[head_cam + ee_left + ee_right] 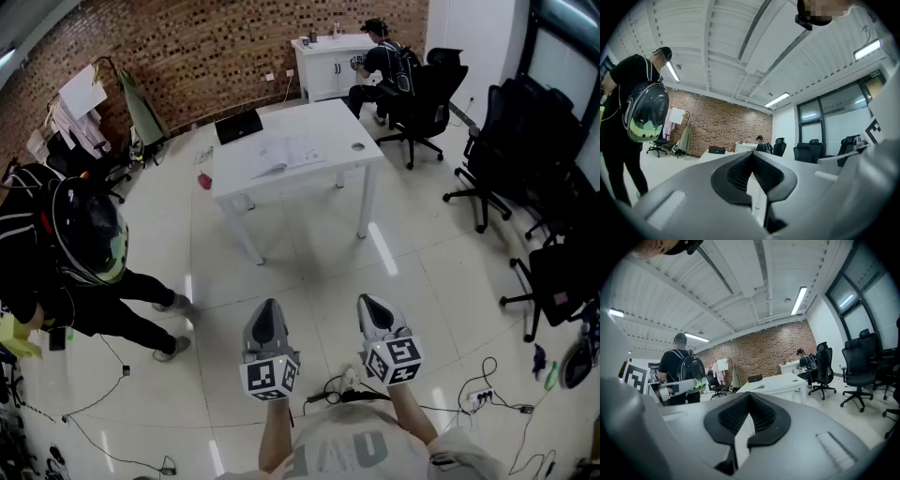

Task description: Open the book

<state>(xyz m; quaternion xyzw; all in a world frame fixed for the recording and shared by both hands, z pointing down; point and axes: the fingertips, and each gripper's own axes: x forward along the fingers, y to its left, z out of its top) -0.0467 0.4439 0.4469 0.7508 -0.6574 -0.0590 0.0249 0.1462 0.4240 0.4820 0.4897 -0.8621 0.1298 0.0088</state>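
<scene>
Book (286, 155) on white table (328, 122), black chair (427, 94) near

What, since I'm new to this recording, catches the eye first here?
A white table stands mid-room before the brick wall, a pale book lying on it. At the head view's bottom, the left hand-held gripper and right hand-held gripper point toward it, jaws shut and empty. A person with a backpack stands at left.
</scene>
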